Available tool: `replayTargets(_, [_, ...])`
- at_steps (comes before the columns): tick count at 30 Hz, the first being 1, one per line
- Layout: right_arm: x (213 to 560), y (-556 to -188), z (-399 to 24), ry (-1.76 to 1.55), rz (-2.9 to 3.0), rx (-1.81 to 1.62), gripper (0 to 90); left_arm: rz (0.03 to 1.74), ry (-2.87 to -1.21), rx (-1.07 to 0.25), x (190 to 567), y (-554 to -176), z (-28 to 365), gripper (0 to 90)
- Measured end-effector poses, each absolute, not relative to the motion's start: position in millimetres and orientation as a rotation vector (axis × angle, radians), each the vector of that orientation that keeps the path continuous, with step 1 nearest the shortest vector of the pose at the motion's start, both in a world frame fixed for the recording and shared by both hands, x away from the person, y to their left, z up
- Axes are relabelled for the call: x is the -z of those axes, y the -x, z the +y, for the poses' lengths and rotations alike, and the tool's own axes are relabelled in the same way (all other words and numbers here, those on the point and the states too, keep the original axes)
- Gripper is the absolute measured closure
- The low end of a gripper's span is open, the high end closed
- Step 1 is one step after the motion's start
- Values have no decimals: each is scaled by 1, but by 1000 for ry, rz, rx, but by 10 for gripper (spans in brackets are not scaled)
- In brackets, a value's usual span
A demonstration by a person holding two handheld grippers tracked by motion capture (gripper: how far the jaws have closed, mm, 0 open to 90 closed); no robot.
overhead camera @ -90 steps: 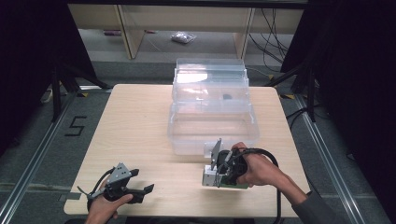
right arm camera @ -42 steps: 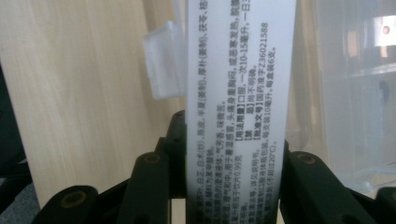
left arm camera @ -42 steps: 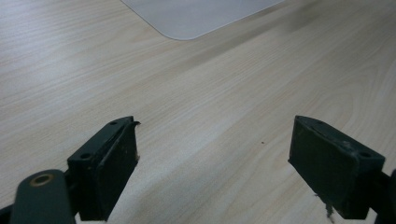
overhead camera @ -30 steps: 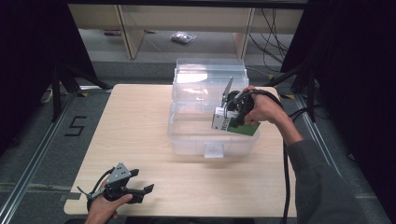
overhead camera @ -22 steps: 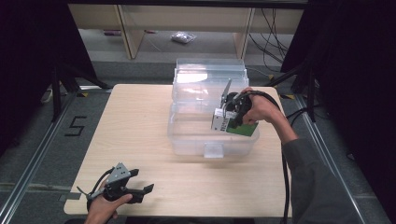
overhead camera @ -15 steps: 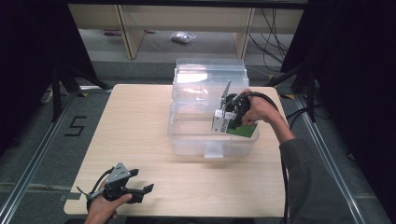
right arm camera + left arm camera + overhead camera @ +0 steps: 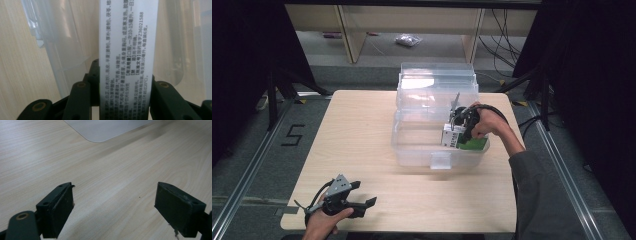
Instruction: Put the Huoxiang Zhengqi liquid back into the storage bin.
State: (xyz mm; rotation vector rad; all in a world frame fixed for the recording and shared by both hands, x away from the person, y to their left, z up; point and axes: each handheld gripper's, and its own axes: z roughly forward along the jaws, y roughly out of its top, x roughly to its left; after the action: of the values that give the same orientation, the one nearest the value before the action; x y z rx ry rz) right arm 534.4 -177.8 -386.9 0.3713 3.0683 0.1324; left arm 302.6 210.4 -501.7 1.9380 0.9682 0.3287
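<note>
The right gripper [image 7: 460,129] is clamping the box [image 7: 457,137] — its long axis along the jaws — inside the bin [image 7: 412,150]; the left gripper [image 7: 346,197] is resting wide apart.

Each black hand-held gripper [image 7: 343,199] has brass-ringed screw holes, a trailing black cable [image 7: 494,111]; grey sleeve [image 7: 539,200].

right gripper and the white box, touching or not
Touching: the right gripper view shows the right gripper with both jaws pressed against the white box.
</note>
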Motion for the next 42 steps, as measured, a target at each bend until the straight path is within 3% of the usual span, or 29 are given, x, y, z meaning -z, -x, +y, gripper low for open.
replayTargets(42, [423,-536,-182,-212,3128,-150,630,962,-1944,-330,502,-303,211,148])
